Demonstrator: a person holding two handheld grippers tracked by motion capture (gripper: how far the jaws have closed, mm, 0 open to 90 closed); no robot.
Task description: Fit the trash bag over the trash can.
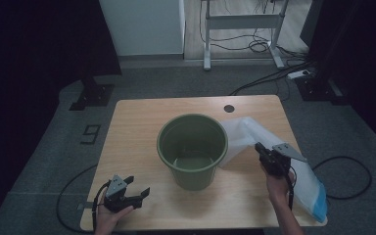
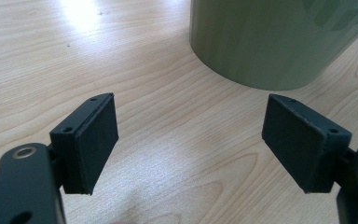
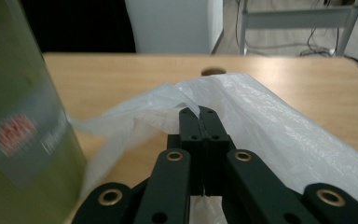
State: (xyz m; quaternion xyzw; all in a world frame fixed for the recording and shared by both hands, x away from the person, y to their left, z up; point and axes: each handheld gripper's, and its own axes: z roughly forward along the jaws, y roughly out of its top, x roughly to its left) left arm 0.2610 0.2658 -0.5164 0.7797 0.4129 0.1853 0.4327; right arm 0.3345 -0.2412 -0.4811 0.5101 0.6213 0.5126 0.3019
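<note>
The right gripper (image 3: 199,112) pinches the plastic bag (image 3: 270,126) closed to line the green bin (image 1: 192,147), while the left gripper (image 2: 191,140) waits wide open, empty.

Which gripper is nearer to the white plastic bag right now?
Right. The right gripper is shut on the white plastic bag, beside the green bucket. The left gripper sits open across the bucket, at the table's near left corner.

Bag (image 1: 254,137) right of bucket (image 1: 192,147)
</note>
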